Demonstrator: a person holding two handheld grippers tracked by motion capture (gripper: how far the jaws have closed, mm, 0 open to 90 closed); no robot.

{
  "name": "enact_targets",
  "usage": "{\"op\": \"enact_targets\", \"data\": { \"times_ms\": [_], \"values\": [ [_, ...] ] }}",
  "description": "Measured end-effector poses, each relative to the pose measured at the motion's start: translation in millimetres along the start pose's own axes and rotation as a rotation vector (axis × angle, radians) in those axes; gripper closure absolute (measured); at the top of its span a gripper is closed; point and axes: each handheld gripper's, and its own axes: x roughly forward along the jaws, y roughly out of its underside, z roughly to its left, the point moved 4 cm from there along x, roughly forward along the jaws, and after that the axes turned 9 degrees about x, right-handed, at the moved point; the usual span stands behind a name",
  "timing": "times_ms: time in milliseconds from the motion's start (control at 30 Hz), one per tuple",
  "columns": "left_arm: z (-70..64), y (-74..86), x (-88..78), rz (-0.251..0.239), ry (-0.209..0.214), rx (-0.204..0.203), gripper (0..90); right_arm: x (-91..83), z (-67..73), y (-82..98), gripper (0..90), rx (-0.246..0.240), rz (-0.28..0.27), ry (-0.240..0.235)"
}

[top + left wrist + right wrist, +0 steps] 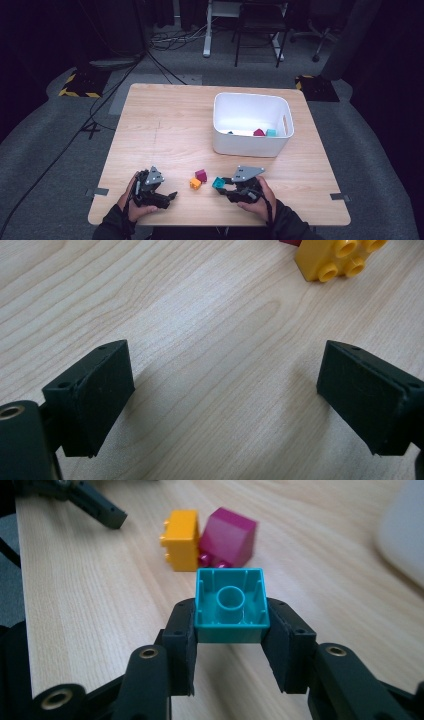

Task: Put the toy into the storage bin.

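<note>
My right gripper (221, 186) is shut on a teal brick (218, 182), held just above the wooden table (165, 125) near its front edge. In the right gripper view the teal brick (231, 605) sits between the two pads with its hollow underside facing the camera. Just left of it lie an orange-yellow brick (195, 183) and a magenta brick (201, 175), side by side. My left gripper (171, 196) rests low at the front left, open, with nothing between its jaws; in its own view the yellow brick (340, 257) lies ahead at the top right.
A white bin (250, 145) stands at the back right of the table, holding a magenta brick (258, 132), a teal one (271, 132) and a small dark blue piece. Cables, chair legs and a desk frame are on the floor beyond the table.
</note>
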Motion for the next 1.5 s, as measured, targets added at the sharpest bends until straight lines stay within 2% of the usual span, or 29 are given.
{"op": "enact_targets", "data": {
  "times_ms": [133, 300, 600, 667, 800, 967, 1200, 1500],
  "values": [
    [0.1, 0.0, -0.1, 0.001, 0.001, 0.001, 8.4, -20.6, -16.2, -2.8, 59.6, 0.009, -0.025, 0.039],
    [0.2, 0.1, -0.1, 0.002, 0.001, 0.002, 8.4, -45.2, -35.2, -4.9, 59.6, 0.024, -0.053, 0.061],
    [-0.1, -0.1, 0.2, -0.001, 0.0, -0.002, 8.3, -84.9, -53.9, -5.3, 59.6, 0.035, -0.09, 0.101],
    [-0.1, -0.2, 0.3, -0.002, 0.0, -0.001, 8.3, -93.2, -58.2, -6.0, 59.7, 0.044, -0.096, 0.094],
    [0.5, -0.5, 0.3, 0.003, 0.001, 0.005, 8.0, -106.5, -67.9, -7.4, 59.6, 0.038, -0.108, 0.127],
    [0.7, -0.8, 0.9, 0.004, -0.002, 0.005, 7.4, -119.8, -75.4, -13.0, 59.6, 0.04, -0.129, 0.15],
    [0.7, -0.9, 0.9, 0.004, -0.003, 0.006, 7.4, -138.1, -81.0, -30.6, 59.6, 0.035, -0.148, 0.17],
    [0.5, -0.9, 1.0, 0.004, -0.001, 0.003, 7.4, -152.5, -85.5, -52.1, 59.7, 0.014, -0.216, 0.202]
  ]
}}
